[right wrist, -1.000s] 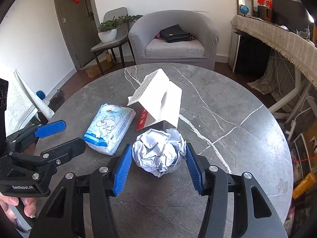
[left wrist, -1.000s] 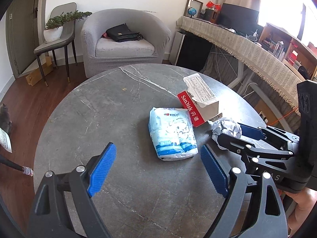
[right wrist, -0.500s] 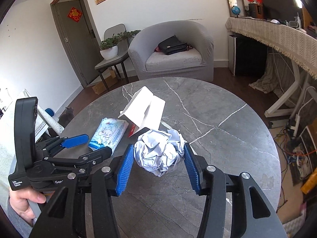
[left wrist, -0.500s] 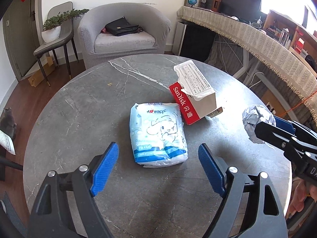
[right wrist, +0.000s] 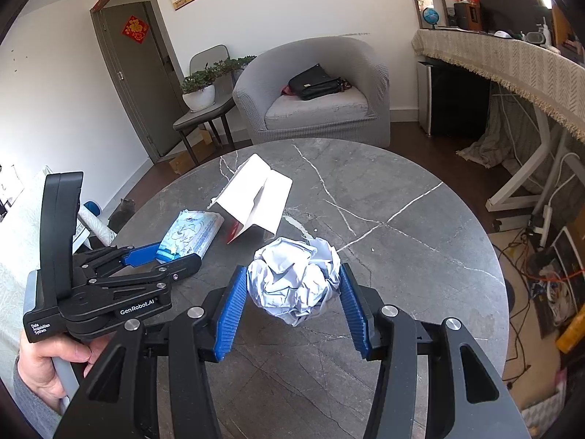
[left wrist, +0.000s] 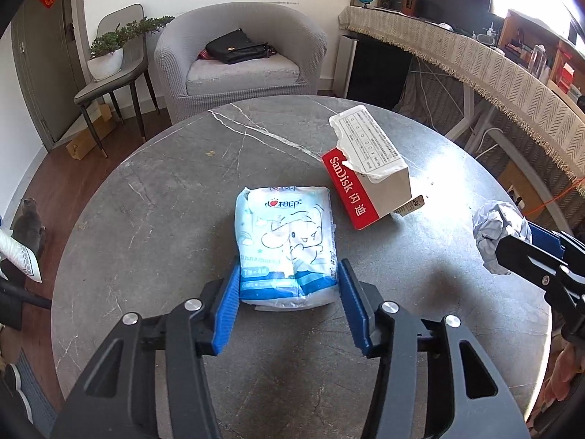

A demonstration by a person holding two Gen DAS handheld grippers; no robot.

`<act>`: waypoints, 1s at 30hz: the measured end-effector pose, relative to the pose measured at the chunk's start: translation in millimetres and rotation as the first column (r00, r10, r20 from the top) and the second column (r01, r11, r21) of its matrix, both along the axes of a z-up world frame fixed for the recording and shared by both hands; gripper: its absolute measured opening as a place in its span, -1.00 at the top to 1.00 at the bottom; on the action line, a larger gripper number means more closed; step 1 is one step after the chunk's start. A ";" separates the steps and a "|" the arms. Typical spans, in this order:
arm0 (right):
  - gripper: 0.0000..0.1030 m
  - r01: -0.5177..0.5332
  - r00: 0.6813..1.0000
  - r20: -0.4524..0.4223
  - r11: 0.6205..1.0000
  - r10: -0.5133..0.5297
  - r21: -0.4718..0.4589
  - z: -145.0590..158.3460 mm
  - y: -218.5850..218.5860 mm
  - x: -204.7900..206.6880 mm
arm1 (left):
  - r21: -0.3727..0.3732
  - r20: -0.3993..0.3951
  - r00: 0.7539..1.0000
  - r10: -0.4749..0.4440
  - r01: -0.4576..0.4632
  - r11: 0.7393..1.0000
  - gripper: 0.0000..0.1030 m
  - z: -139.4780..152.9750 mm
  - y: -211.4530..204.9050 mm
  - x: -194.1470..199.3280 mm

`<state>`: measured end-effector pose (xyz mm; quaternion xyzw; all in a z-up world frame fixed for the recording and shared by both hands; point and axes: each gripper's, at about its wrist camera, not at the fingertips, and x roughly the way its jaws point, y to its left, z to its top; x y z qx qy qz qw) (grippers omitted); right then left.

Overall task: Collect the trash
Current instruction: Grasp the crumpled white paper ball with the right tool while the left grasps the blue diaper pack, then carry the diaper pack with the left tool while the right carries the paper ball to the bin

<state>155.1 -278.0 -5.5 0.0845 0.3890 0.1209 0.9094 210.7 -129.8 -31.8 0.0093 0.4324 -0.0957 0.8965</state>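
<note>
- Left wrist view, nearest: the left gripper (left wrist: 289,303) sits low over the round grey marble surface (left wrist: 153,219), its blue-padded fingers (left wrist: 228,309) about half open and just closing in on the near end of the pale blue plastic tissue pack (left wrist: 287,247). The pads flank the pack's edges; whether they press yet I cannot tell.
- Right wrist view: the right gripper (right wrist: 292,303) has its fingers clamped on the crumpled white paper ball (right wrist: 294,280), held clear above the surface, near its right-hand edge.
- Just behind the pack lies a torn red-and-white cardboard box (left wrist: 369,179), tipped open, touching nothing else.
- Further back stand a grey armchair (left wrist: 237,62) and a chair bearing a potted plant (left wrist: 109,55).
- Step in hand, as I judge it: one piece is picked up, the second is being gripped. Next the left fingers need to squeeze firmly before lifting, since the soft pack may slip; the box remains.
</note>
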 end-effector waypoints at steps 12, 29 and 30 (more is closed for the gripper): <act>0.01 0.016 1.000 -0.010 1.000 -0.016 -0.006 -2.6 3.3 -4.6 | -0.044 0.043 0.999 -0.004 0.006 0.999 -0.04 8.6 21.6 -29.3; 0.01 -0.022 1.000 -0.007 1.000 0.022 -0.017 -1.8 45.1 -24.3 | -0.058 0.066 0.998 -0.012 0.015 0.998 -0.04 14.1 57.2 -82.3; 0.01 -0.030 1.000 -0.008 0.999 0.030 -0.023 -2.4 49.9 -25.8 | -0.059 0.070 0.998 -0.007 0.011 0.998 -0.04 15.4 62.3 -85.3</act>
